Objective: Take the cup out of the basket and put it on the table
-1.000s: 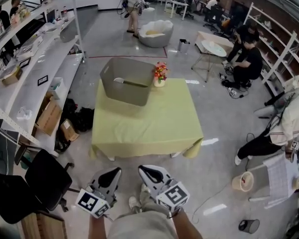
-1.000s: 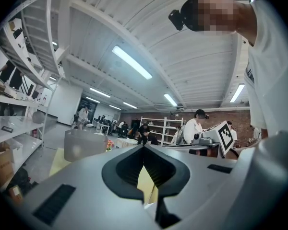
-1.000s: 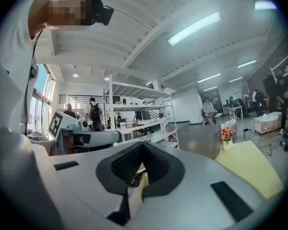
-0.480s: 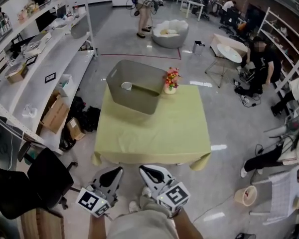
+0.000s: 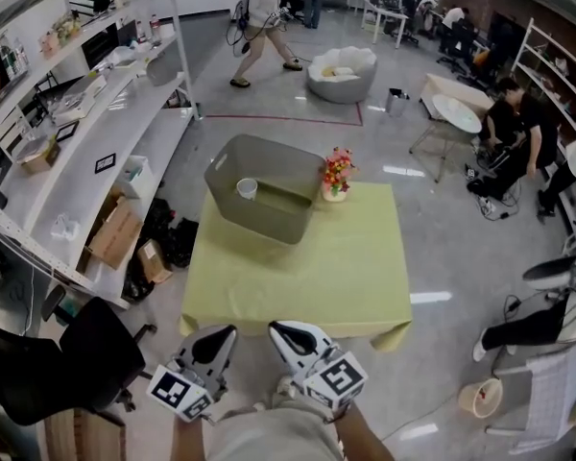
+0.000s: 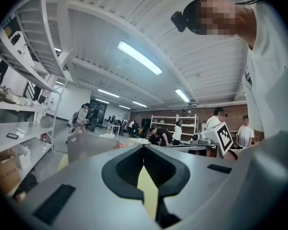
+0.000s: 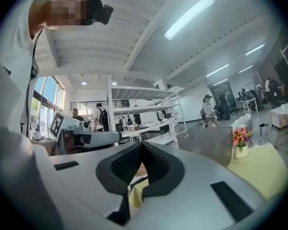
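Note:
A grey basket (image 5: 269, 198) stands on the far left corner of the table with the yellow-green cloth (image 5: 307, 267). A small white cup (image 5: 247, 188) sits upright inside the basket, at its left end. My left gripper (image 5: 225, 331) and right gripper (image 5: 276, 327) are side by side close to my body, well short of the table's near edge. Both are shut with nothing between the jaws. The left gripper view shows its shut tips (image 6: 144, 146) with the basket (image 6: 89, 146) beyond. The right gripper view shows its shut tips (image 7: 142, 144) and the basket (image 7: 206, 143).
A vase of flowers (image 5: 337, 174) stands just right of the basket. White shelving (image 5: 77, 142) runs along the left, with cardboard boxes (image 5: 115, 233) on the floor below. A black chair (image 5: 82, 358) is at my near left. Several people stand or sit at the back and right.
The head view has shifted, so the table and basket sit lower and a little right in the frame, and the cup shows more plainly. Both grippers stay shut in the same place.

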Tool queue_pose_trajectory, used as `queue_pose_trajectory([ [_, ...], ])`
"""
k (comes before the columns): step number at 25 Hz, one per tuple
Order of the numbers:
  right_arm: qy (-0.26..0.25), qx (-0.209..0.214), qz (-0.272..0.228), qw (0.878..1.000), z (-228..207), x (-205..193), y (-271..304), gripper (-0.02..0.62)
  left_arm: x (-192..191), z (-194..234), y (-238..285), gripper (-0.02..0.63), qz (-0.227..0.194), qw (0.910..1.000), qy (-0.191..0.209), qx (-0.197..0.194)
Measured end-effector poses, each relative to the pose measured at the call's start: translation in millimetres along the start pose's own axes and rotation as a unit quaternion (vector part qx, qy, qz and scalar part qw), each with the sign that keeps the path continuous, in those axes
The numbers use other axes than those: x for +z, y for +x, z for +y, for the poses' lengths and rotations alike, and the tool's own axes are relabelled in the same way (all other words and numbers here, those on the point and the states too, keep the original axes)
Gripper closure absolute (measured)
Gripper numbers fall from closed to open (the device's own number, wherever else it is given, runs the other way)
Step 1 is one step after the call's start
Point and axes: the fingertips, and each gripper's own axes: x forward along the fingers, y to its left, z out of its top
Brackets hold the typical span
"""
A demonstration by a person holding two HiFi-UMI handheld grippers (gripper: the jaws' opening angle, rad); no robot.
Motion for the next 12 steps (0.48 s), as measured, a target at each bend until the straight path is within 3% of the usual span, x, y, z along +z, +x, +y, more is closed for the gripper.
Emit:
queue_pose_trajectory([
  [12,-0.007,0.018,-0.009,1.0,-24.5,13.1,9.9,0.591,3.0,9.5,32.2,0.597,-0.002,1.0,-0.003,0.006],
])
